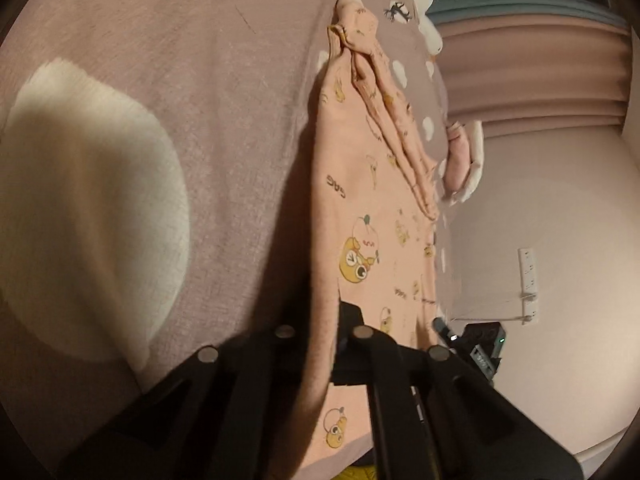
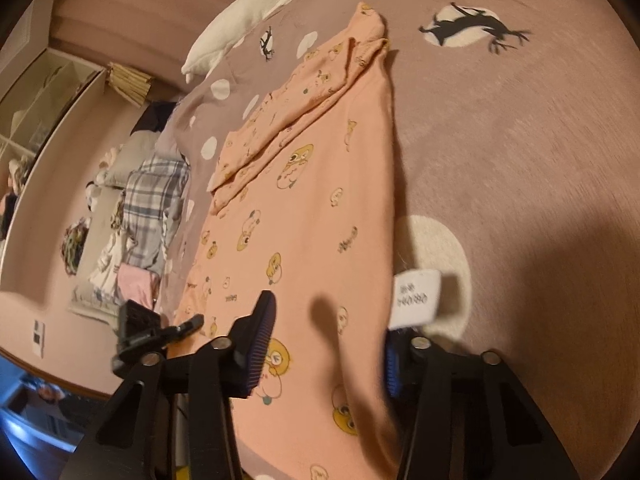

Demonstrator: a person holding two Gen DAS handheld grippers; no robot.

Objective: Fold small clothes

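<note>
the big purple blanket [image 2: 520,128] with white dots covers the bed, and everything else lies on it. the peach shirt [image 2: 304,208] with little cartoon animals is spread long on the blanket, with one sleeve [image 2: 280,120] already folded over its far part. a white tag [image 2: 416,300] sticks out from the shirt's near edge, just beside a big white dot.

the step in hand looks like grabbing the near end of the shirt so it can be folded over toward the far end. the next move would need both hands to lift together and keep the cloth flat, so it does not bunch up.

the left gripper [image 1: 338,344] is at the shirt's near corner. its jaws are pressed together on a fold of the shirt's edge, which runs up between them.

the right gripper [image 2: 324,344] sits over the shirt's near edge, close to the tag. its jaws stand partly apart, one on each side of the cloth, and the blue pads [image 2: 260,344] do not seem to press on the shirt yet.
</note>
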